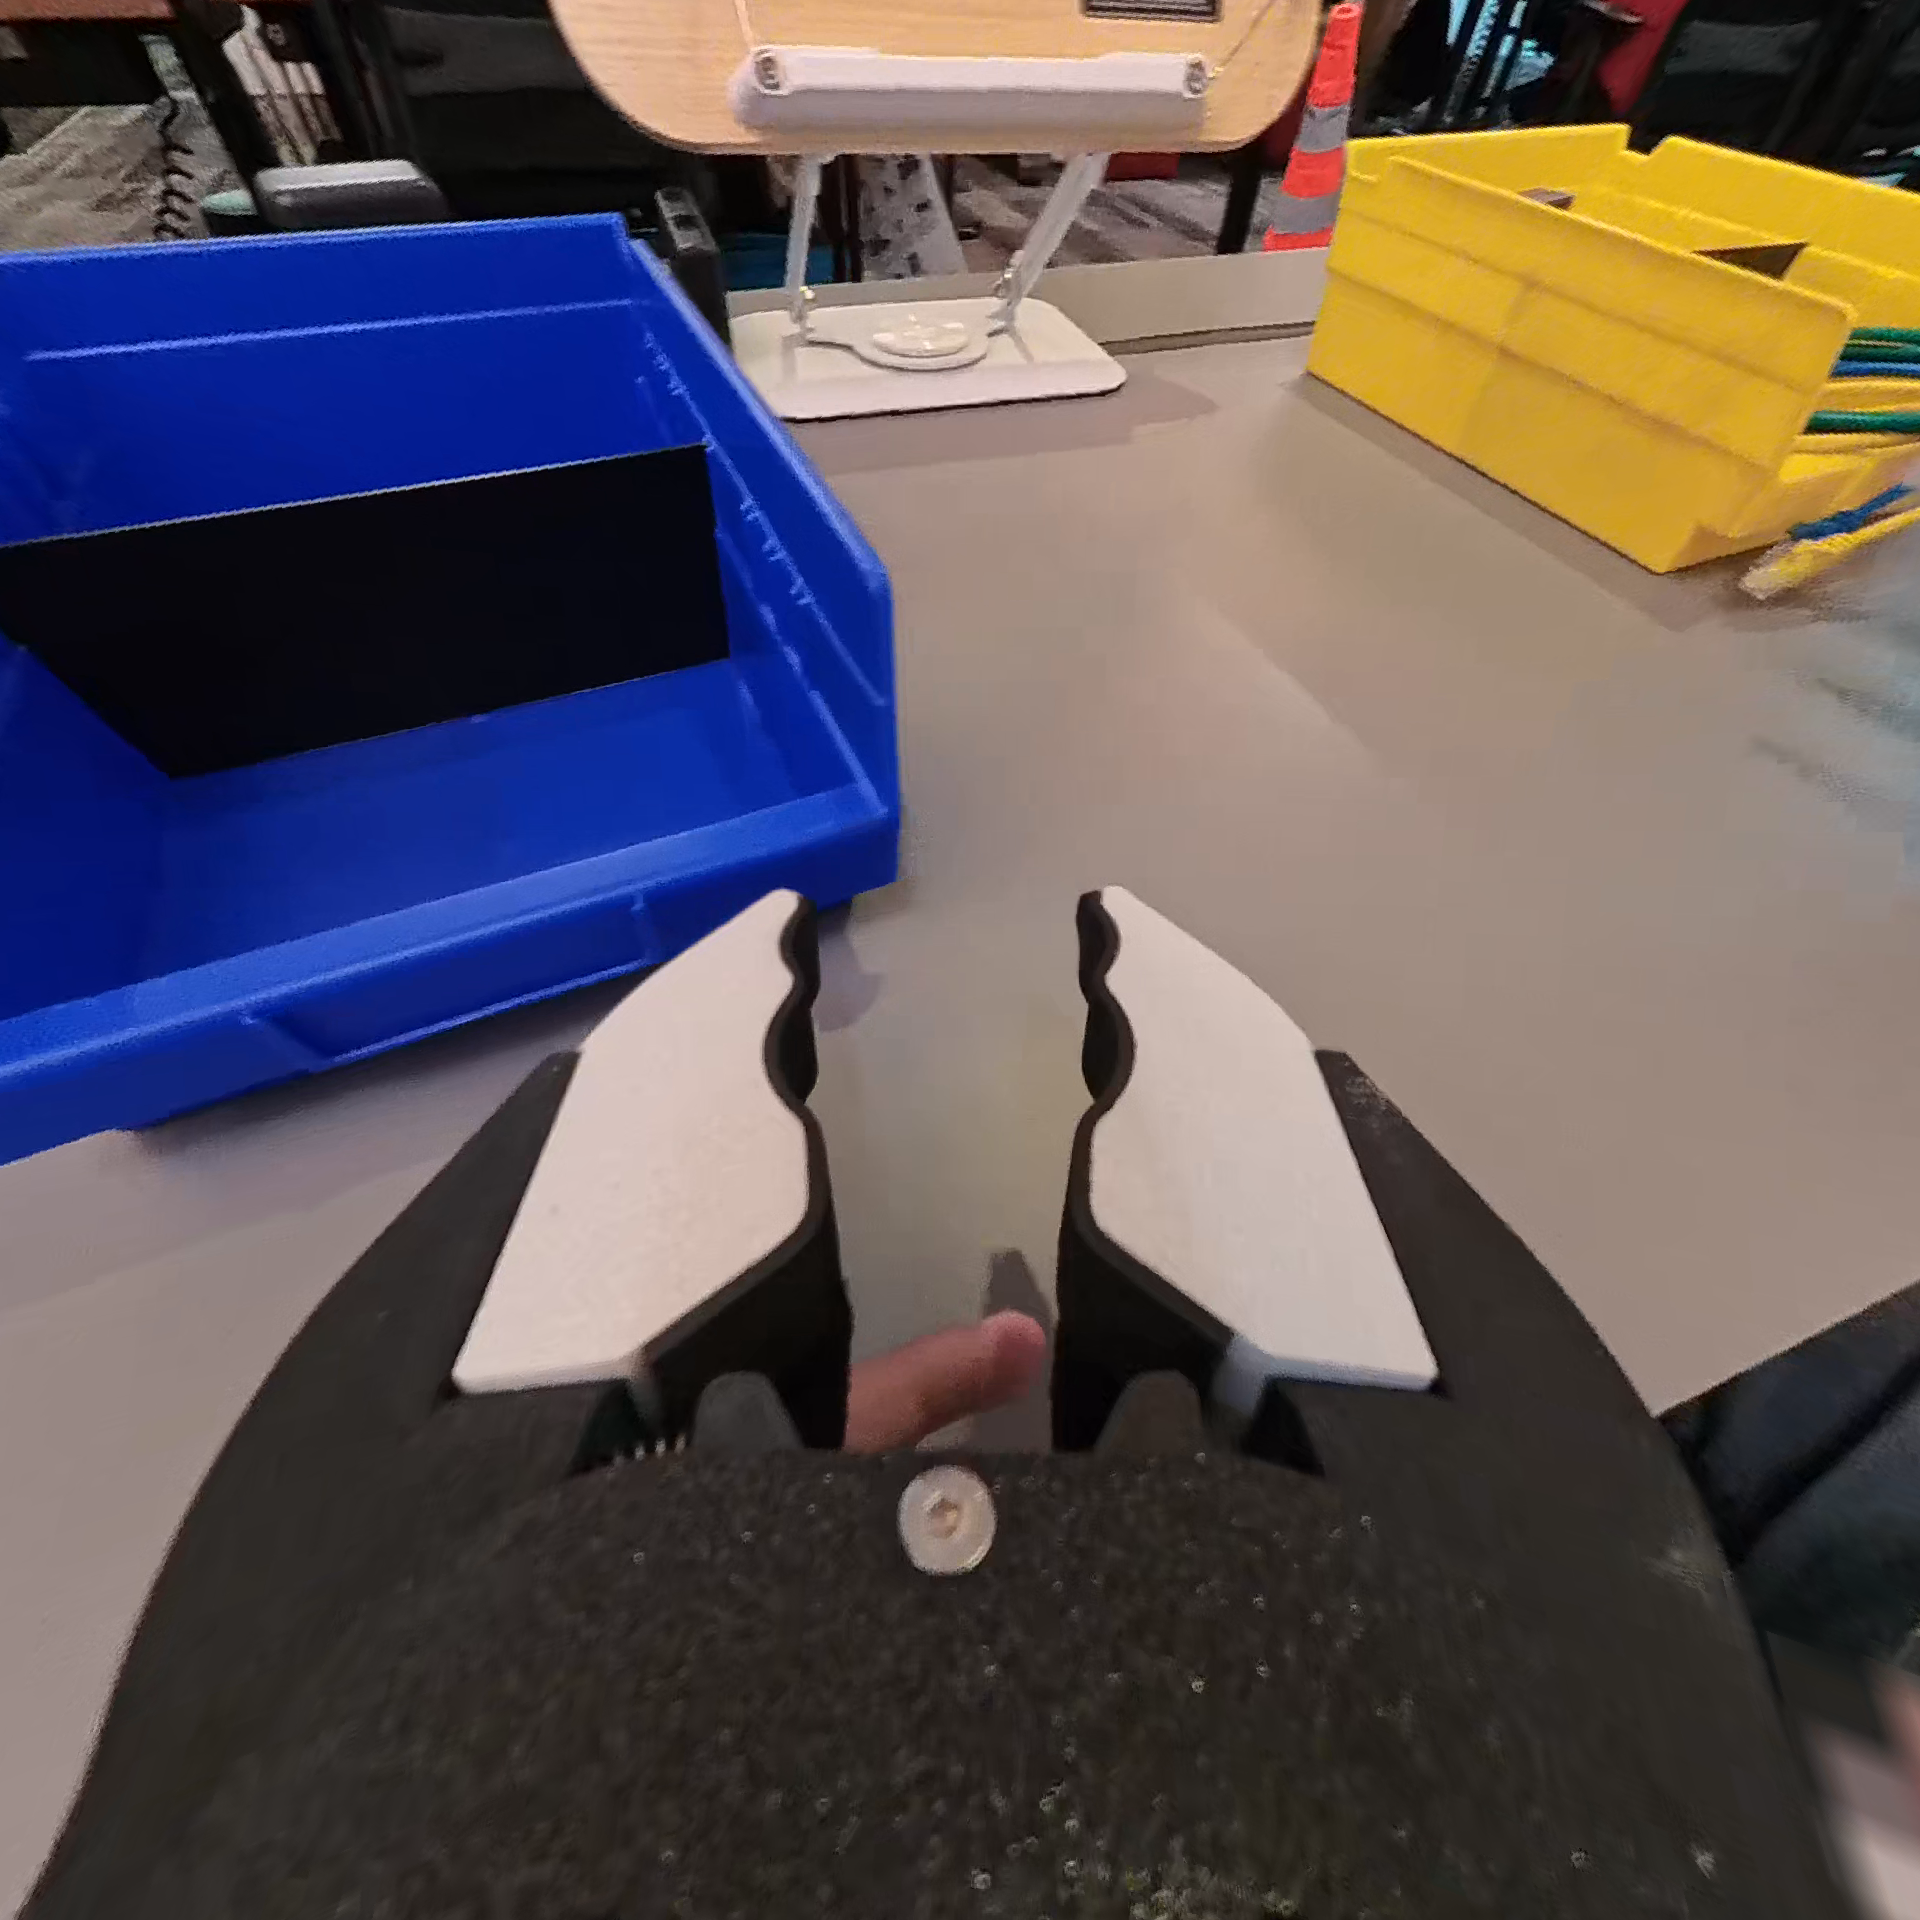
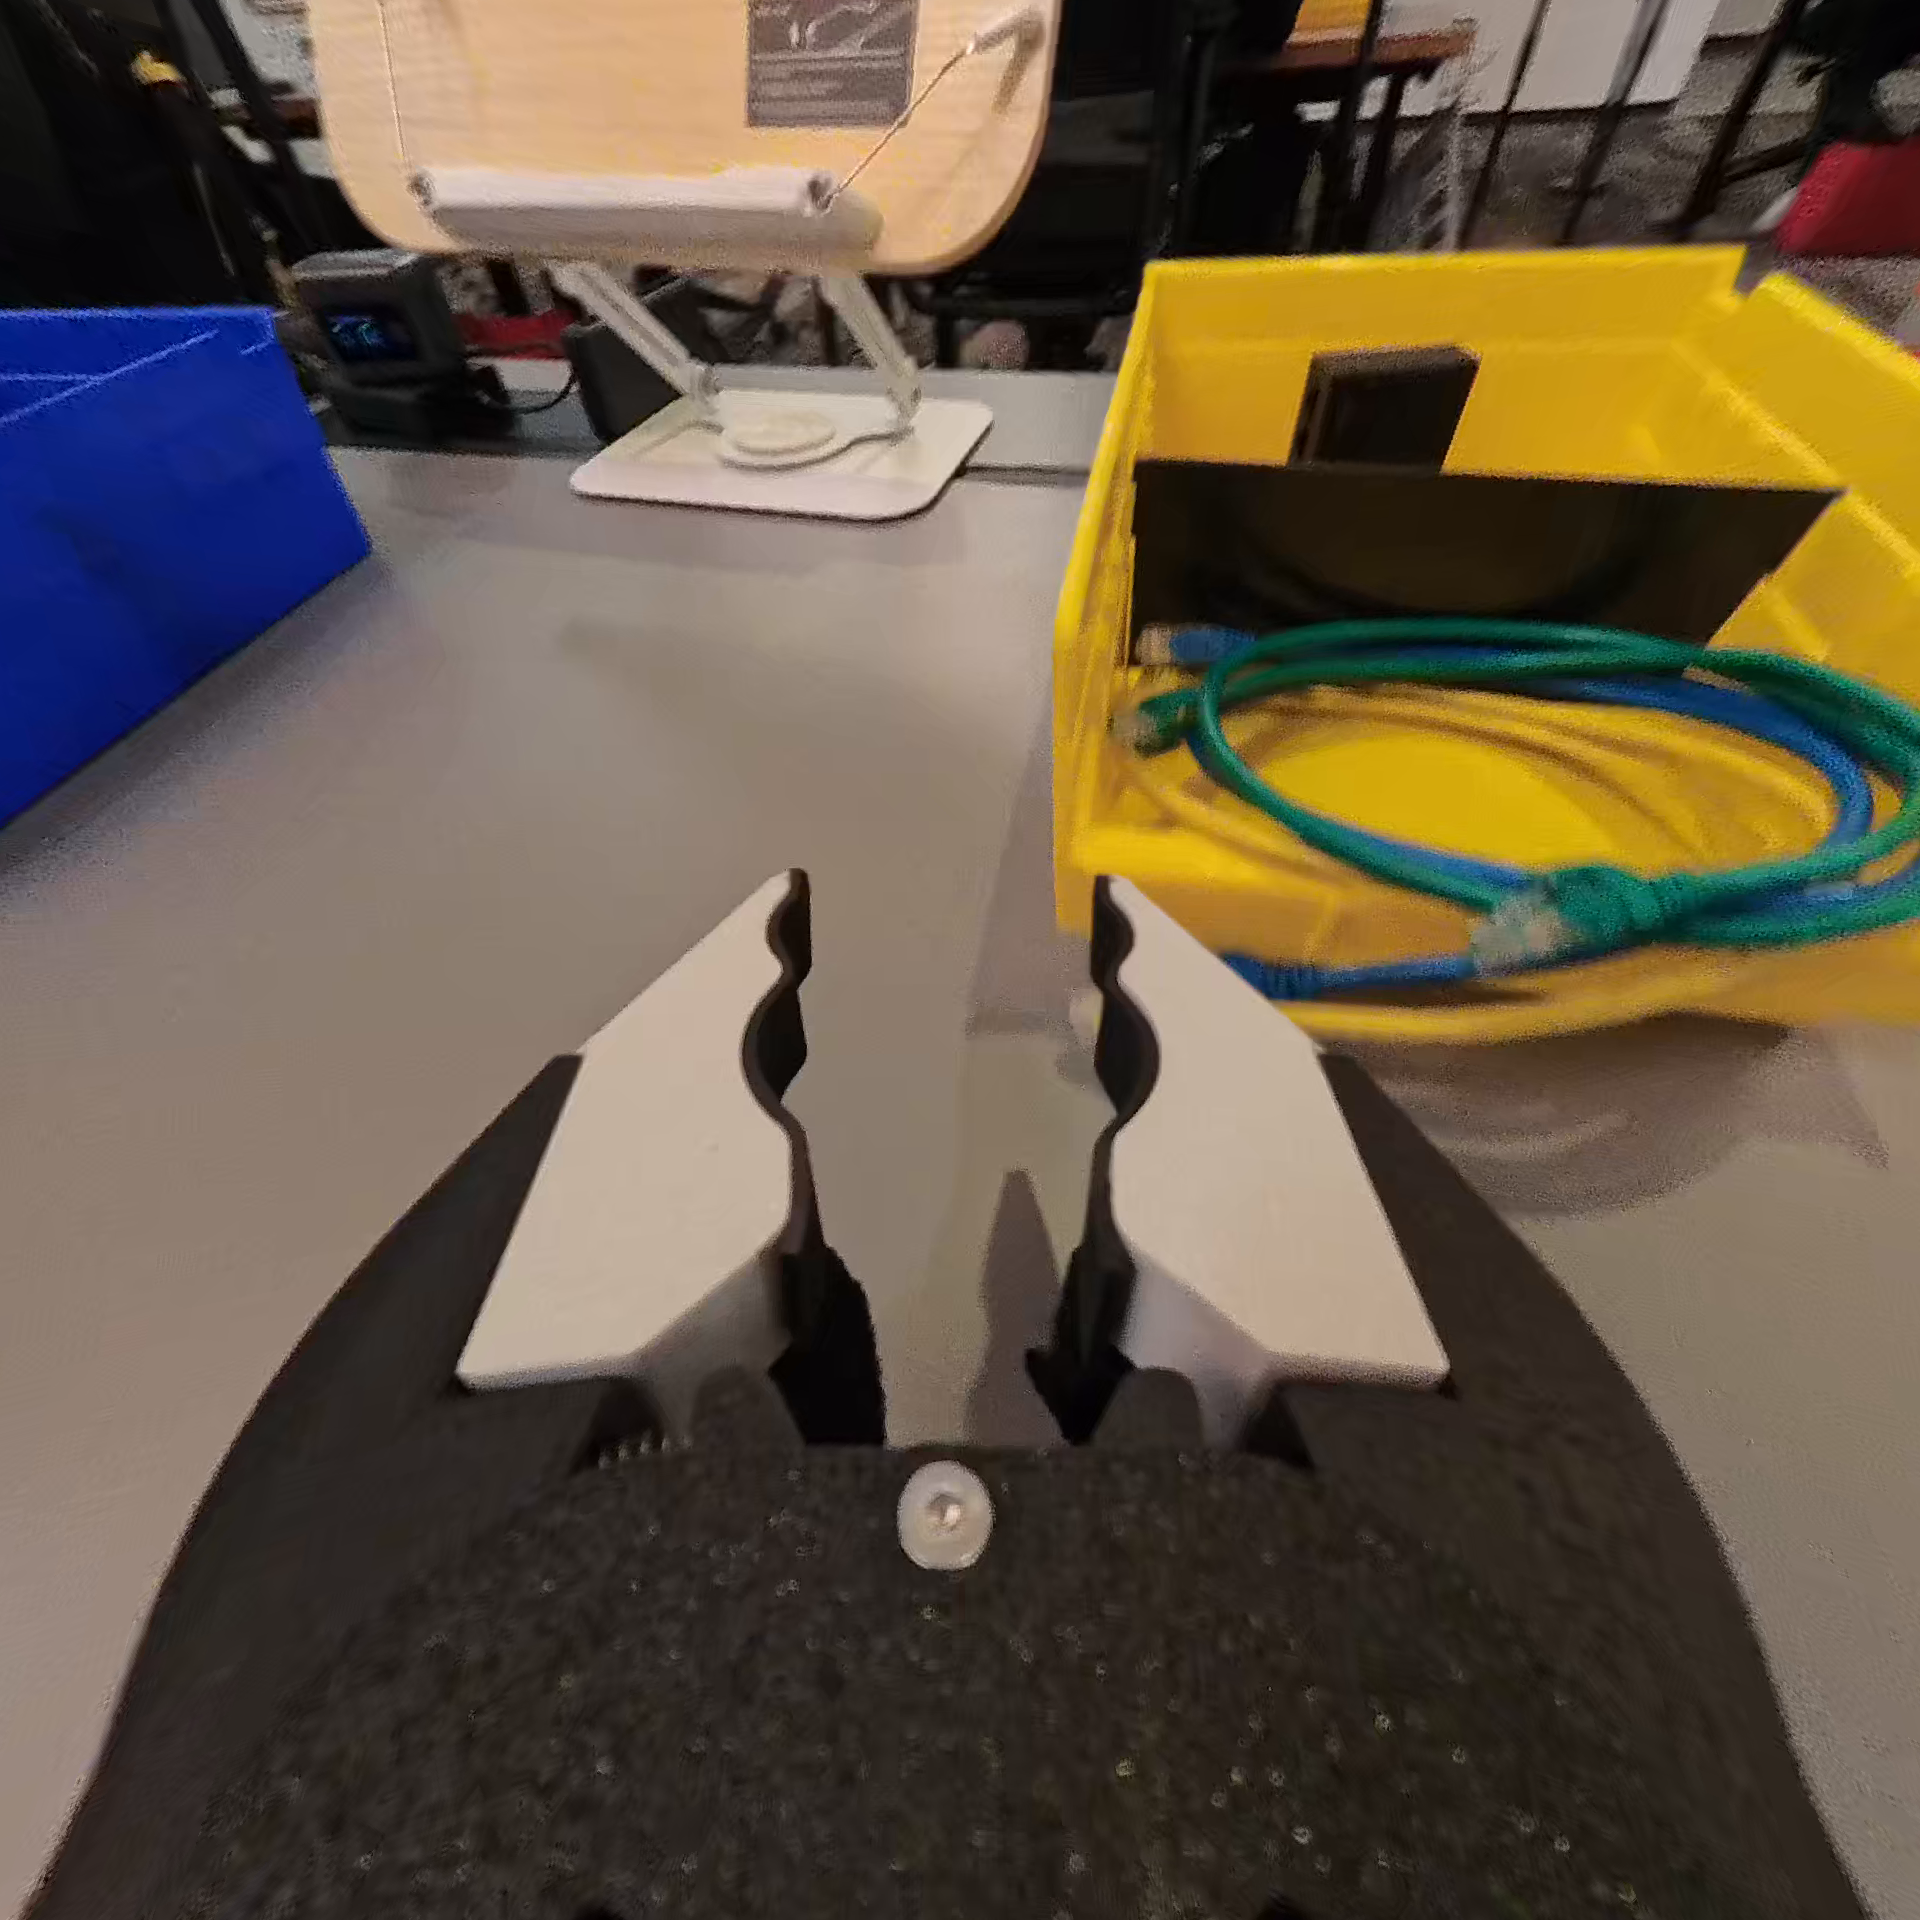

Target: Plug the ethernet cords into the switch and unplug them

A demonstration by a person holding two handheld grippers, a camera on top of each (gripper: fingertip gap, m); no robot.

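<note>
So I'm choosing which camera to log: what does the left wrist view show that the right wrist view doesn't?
Only the left wrist view shows inside the blue bin, with its black divider, and a fingertip behind the open left tool. Only the right wrist view shows inside the yellow bin: green cord, blue cord, black divider, and the open right tool. Both show both bins, the grey table and the wooden stand.
</note>
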